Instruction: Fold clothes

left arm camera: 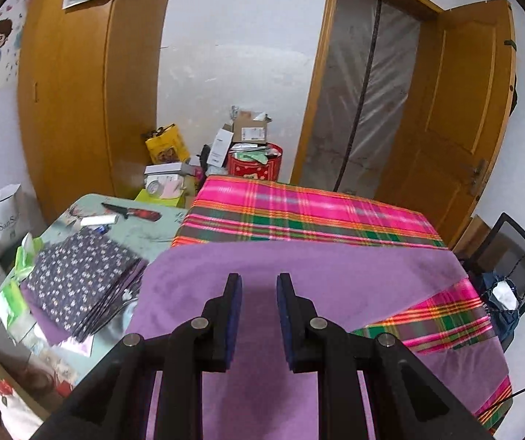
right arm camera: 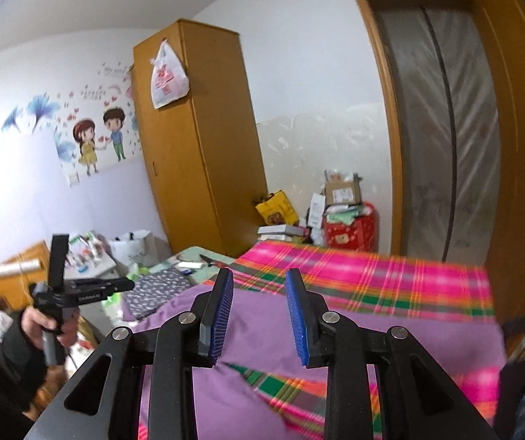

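Overhead now: both sets of jaws spread, nothing between them. Left gripper (left arm camera: 259, 278) and right gripper (right arm camera: 259, 275) hang above the purple cloth (left arm camera: 336, 275), which lies flat on the plaid-covered tabletop (left arm camera: 299, 212). Beyond the jaws: white wall, wooden wardrobe (right arm camera: 196, 139), doorway with plastic curtain (left arm camera: 365, 91). Left of them, folded floral stack (left arm camera: 79, 271).

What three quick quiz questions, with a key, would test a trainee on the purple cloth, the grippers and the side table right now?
1. True or false: the left gripper grips the purple cloth.
2. What lies beneath that cloth: A plaid cover, B bare wood?
3. Which patterned item sits folded on the side table?

Key: 1 false, both it and the right gripper are open and empty; 2 A; 3 the floral fabric stack.
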Demonstrator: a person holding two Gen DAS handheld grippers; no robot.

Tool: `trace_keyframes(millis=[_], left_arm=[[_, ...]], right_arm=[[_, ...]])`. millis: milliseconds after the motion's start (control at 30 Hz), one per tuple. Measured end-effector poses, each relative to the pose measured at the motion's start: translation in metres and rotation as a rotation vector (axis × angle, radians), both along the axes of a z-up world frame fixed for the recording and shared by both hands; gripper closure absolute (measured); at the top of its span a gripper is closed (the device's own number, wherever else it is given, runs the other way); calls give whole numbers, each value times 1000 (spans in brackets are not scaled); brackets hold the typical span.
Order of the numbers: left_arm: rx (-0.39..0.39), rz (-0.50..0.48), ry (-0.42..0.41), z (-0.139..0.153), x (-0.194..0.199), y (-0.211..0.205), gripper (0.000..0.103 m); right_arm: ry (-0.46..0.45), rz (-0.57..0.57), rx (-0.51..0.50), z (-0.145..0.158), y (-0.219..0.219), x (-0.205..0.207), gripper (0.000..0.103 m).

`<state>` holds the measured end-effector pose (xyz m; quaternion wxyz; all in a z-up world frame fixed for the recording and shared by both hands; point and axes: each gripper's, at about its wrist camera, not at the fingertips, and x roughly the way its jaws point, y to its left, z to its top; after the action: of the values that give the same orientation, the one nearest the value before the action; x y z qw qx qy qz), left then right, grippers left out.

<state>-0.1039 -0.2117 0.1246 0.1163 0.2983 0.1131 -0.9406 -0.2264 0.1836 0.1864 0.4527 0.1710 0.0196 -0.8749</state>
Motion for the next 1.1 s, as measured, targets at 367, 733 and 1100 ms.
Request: trace_keyframes(millis=[367, 733, 1100], left_arm=[[-30, 16, 2, 11, -37, -13, 83], [-57, 73, -74, -46, -61, -32, 83], [-203, 44, -41, -33, -79, -29, 83]], right_arm=[[107, 24, 117, 0, -58, -19, 67], [76, 85, 63, -52, -91, -53, 67], [-14, 134, 168, -68, -131, -92, 67]])
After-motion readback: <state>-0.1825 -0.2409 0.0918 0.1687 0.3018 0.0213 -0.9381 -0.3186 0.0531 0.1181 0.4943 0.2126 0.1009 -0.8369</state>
